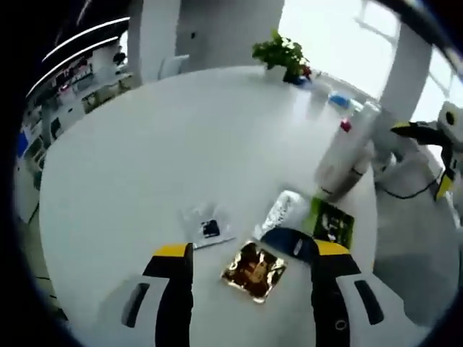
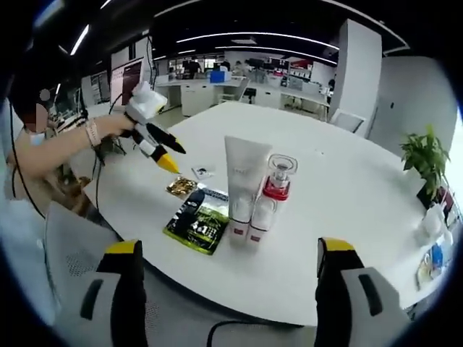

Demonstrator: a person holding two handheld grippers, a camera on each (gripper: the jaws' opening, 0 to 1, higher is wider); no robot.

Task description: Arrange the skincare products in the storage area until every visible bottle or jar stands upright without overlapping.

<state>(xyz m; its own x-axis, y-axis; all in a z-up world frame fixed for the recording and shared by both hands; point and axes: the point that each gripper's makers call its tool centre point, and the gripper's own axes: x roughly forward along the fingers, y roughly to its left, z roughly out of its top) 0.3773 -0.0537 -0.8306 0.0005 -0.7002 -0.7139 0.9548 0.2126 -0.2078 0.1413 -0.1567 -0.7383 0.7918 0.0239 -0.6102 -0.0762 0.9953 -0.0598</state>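
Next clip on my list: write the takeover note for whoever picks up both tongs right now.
Left tongs: open, empty, hovering over the gold sachet on the white table.
Right tongs: open, empty, held back at the table edge, facing the products.
Standing upright, side by side: white tube and clear bottle with red collar.
Lying flat: dark tube on top of the green packet, the gold sachet, and a small clear sachet beyond it.
Done: two items upright.
Left: lift the dark tube off the packet and stand it up; probably spread the flat sachets so nothing overlaps.
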